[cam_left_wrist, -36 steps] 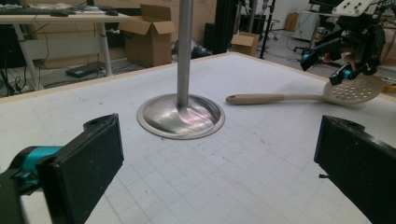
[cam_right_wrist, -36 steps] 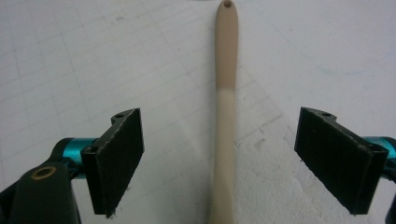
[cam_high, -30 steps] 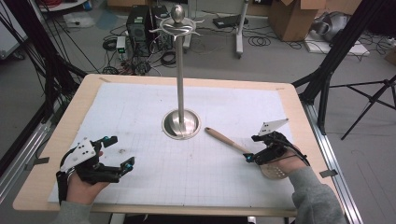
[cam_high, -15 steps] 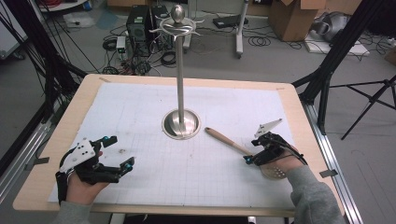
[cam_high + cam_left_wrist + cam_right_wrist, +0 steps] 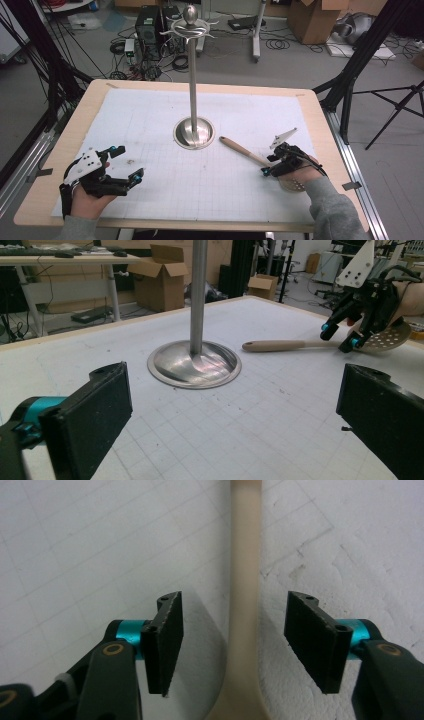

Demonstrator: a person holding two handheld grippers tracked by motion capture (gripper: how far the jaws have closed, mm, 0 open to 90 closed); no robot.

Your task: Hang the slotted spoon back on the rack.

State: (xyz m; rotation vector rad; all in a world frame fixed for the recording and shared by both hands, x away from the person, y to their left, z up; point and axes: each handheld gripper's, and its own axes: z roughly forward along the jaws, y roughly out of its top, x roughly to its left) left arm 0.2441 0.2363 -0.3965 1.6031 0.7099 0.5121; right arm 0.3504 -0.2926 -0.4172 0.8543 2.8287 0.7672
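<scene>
A skimmer spoon with a pale handle [image 5: 240, 149] and a perforated metal head [image 5: 292, 185] lies flat on the white grid mat [image 5: 150, 115], right of the metal stand. My right gripper [image 5: 268, 166] points down over the handle near the head. Its jaws have just been closing. In the right gripper view the handle [image 5: 244, 580] runs between the pads with a gap on each side, so the right gripper [image 5: 235, 630] is open. My left gripper [image 5: 131, 161] rests at the front left, open and holding nothing [image 5: 235, 415]; from there the spoon [image 5: 280, 345] and right gripper [image 5: 340, 337] show far off.
A tall metal stand [image 5: 193, 90] with a round base [image 5: 194, 132] and hooks at its top [image 5: 190, 27] rises from the middle of the mat. The wooden table edge [image 5: 165, 225] frames the mat. Cables, boxes and tripods lie on the floor beyond.
The right gripper has tipped down a little over the spoon handle and its jaws stand narrower. The left gripper and the spoon have not moved.
</scene>
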